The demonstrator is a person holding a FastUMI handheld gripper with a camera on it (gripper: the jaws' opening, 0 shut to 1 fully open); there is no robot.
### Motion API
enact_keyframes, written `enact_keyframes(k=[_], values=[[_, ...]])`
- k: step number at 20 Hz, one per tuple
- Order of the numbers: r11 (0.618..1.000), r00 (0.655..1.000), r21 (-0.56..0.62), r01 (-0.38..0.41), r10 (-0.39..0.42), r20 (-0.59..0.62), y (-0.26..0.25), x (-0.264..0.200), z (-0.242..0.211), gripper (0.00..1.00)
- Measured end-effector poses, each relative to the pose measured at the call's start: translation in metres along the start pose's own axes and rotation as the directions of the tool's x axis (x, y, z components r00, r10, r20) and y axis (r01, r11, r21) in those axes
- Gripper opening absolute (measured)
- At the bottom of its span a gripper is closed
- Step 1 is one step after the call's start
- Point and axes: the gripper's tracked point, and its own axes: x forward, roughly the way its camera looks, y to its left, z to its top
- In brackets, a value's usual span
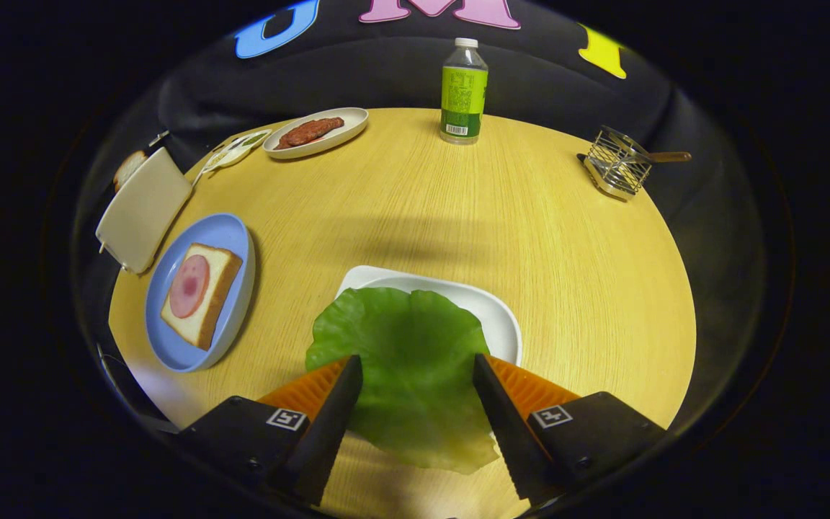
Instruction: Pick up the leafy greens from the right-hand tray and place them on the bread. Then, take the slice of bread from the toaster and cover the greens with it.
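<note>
Gripper view: the gripper (417, 375) has its two fingers spread wide, and the leafy greens (404, 360) lie between them — a broad, flat, crinkled leaf, glossy like moulded plastic, bright green and paling to yellow at the near edge. Neither black fingertip visibly presses the leaf, and whether the tips touch its edges cannot be told. The leaf rests partly on the white tray (494, 310) in the lower middle of the frame and overhangs the tray's near rim onto the table (566, 238), a round top of pale wood grain.

The relation that matters next is the one from leaf to bread. The slice of bread (207, 303), topped with a pink round of ham (189, 285), sits on the blue plate (224, 234) at the left of the frame, up and left of the left finger, so my judgement is that once the leaf is pinched it has to travel leftward and slightly away. The slice's long axis runs from lower left to upper right.

The toaster (143, 210), a smooth cream box, stands further up the left edge beyond the plate, with a browned slice (128, 167) poking from its top — the later cover.
</note>
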Motion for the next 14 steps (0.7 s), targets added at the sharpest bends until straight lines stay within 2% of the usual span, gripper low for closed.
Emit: enact_keyframes(k=[1,2,3,4,6,7,10,11,12,14], values=[[1.0,1.0,-0.002,0.002,-0.002,-0.004,-0.0013,0.0008,-0.0002,0.97],[1.0,1.0,0.01,0.002,-0.002,-0.001,-0.0018,0.0022,0.0007,0.83],[1.0,1.0,0.01,0.003,-0.003,-0.007,-0.0035,0.0023,0.0004,0.76],[1.0,1.0,0.017,0.006,-0.006,-0.008,-0.0058,0.0032,0.0017,0.73],[1.0,1.0,0.02,-0.002,0.002,-0.012,-0.0052,0.0026,0.0019,0.56],[1.0,1.0,0.009,0.003,-0.003,-0.015,-0.0074,0.0016,0.0021,0.56],[1.0,1.0,-0.006,0.0,0.0,-0.012,-0.0051,0.0033,0.0026,0.25],[1.0,1.0,-0.004,-0.016,0.016,-0.006,-0.0026,0.0022,0.0032,0.25],[1.0,1.0,-0.001,-0.024,0.024,-0.007,-0.0017,0.003,0.0035,0.09],[0.999,0.998,0.009,-0.049,0.05,-0.029,-0.0016,0.0025,0.0044,0.08]])
